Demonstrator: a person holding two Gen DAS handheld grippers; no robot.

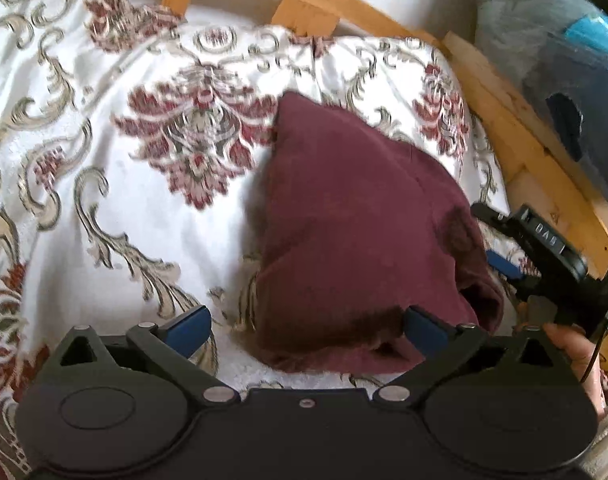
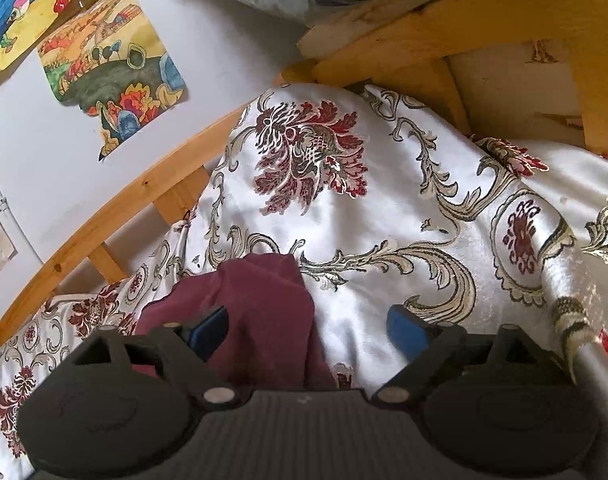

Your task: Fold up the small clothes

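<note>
A small maroon garment point(image 1: 355, 216) lies partly folded on the white floral bedspread point(image 1: 104, 200). My left gripper point(image 1: 307, 330) is open, its blue pads straddling the garment's near edge. In the left wrist view the right gripper point(image 1: 499, 264) sits at the garment's right side. In the right wrist view my right gripper point(image 2: 307, 328) is open, with the maroon garment point(image 2: 264, 320) lying between the fingers near the left pad point(image 2: 210, 330), over the bedspread point(image 2: 403, 220).
A wooden bed frame point(image 1: 523, 128) runs along the right and back. A bagged bundle point(image 1: 563, 40) lies beyond it. The wall carries children's drawings point(image 2: 112, 64). A wooden rail point(image 2: 104, 216) borders the bed.
</note>
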